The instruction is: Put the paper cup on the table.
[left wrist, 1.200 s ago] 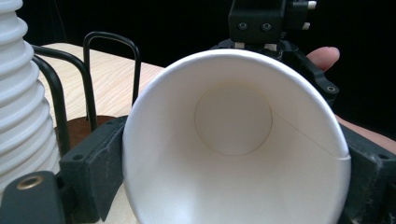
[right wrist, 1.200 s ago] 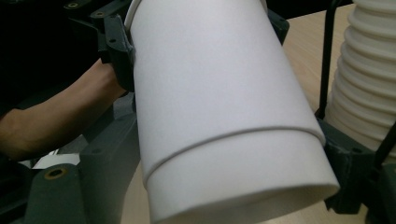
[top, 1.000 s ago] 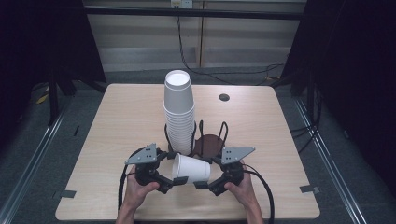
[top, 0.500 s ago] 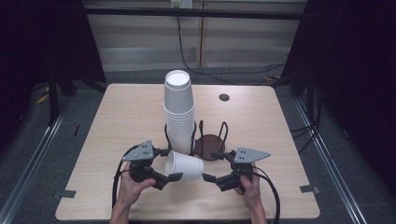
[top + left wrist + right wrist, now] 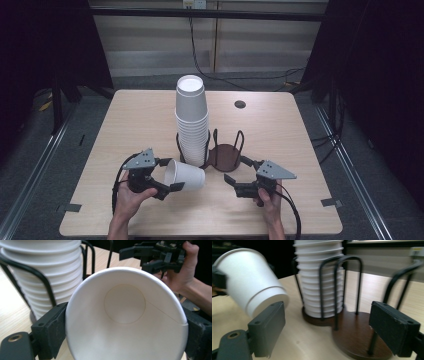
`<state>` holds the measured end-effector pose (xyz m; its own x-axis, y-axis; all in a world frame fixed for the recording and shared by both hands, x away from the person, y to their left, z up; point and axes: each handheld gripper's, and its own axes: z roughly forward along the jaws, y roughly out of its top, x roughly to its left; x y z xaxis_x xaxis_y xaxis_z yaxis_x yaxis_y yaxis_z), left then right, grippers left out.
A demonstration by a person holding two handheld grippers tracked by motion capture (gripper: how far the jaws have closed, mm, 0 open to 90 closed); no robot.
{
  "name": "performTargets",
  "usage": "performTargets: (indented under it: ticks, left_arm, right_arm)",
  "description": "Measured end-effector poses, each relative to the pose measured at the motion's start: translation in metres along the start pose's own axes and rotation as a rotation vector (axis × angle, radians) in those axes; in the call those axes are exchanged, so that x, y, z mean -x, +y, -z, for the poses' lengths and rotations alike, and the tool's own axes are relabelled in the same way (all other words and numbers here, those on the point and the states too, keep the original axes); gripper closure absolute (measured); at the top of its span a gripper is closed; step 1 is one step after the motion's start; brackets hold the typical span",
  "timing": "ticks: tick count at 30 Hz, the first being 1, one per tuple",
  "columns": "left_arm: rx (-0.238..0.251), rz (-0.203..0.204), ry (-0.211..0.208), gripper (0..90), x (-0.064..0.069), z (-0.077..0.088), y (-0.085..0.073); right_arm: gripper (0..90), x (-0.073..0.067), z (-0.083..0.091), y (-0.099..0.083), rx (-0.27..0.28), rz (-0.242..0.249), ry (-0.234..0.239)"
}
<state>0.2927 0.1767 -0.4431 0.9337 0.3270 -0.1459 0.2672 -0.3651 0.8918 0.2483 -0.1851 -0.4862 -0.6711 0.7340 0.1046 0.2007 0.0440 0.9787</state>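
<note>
Counter (image 5: 300, 125) wooden, pale, mostly bare toward far and side edges. Cup stack (image 5: 191, 120) white, tall, seated in left ring of dark wire holder (image 5: 223, 152); right ring vacant. Single white paper cup (image 5: 184, 175) lies sideways, mouth facing the left gripper (image 5: 166, 175), which is clamped on its rim. Right gripper (image 5: 236, 176) jaws apart, holding nothing, near the holder's front.
</note>
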Motion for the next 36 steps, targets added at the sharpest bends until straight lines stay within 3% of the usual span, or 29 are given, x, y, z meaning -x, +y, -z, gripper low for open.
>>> performTargets:
  ticks: [1,2,5,7,11,14,16,20,22,23,26,34,36]
  left_arm:
    - [0.0,0.0,0.0,10.1,0.0,0.0,0.0]
    - [-0.022,0.002,0.018,10.1,-0.003,0.0,-0.001]
    - [-0.047,0.005,0.029,10.1,-0.006,0.001,-0.002]
    - [-0.085,0.001,0.071,10.1,-0.009,0.006,0.0]
    - [-0.087,0.013,0.084,10.0,-0.014,0.014,0.001]
    - [-0.142,-0.007,0.133,10.0,-0.017,0.02,0.006]
    - [-0.145,-0.003,0.123,10.0,-0.019,0.024,0.008]
    - [-0.173,-0.011,0.132,10.0,-0.023,0.026,0.009]
    - [-0.197,-0.017,0.138,9.9,-0.026,0.027,0.011]
    - [-0.199,-0.011,0.121,9.9,-0.029,0.028,0.012]
    - [-0.255,-0.006,0.154,9.9,-0.038,0.03,0.015]
    - [-0.299,0.018,0.205,9.7,-0.048,0.039,0.015]
    - [-0.3,0.06,0.228,9.7,-0.054,0.043,0.017]
  right_arm:
    - [13.2,0.0,0.0,0.0,0.0,0.0,0.0]
    - [13.2,0.001,0.001,-0.003,0.036,-0.017,-0.044]
    - [13.4,0.003,0.001,-0.007,0.073,-0.033,-0.093]
    - [13.4,0.004,-0.001,-0.011,0.074,-0.032,-0.12]
    - [13.1,-0.001,-0.005,-0.014,0.081,0.015,-0.141]
    - [13.1,-0.002,-0.007,-0.016,0.093,0.027,-0.155]
    - [13.1,-0.002,-0.008,-0.017,0.097,0.035,-0.164]
    - [13.6,-0.001,-0.008,-0.022,0.109,0.075,-0.232]
    - [13.3,0.001,-0.007,-0.022,0.115,0.058,-0.221]
    - [13.3,0.001,-0.006,-0.023,0.117,0.061,-0.232]
    - [13.1,0.003,-0.004,-0.024,0.131,0.039,-0.226]
    - [13.3,0.003,-0.002,-0.025,0.153,0.032,-0.238]
    - [13.3,0.001,-0.001,-0.026,0.173,0.049,-0.229]
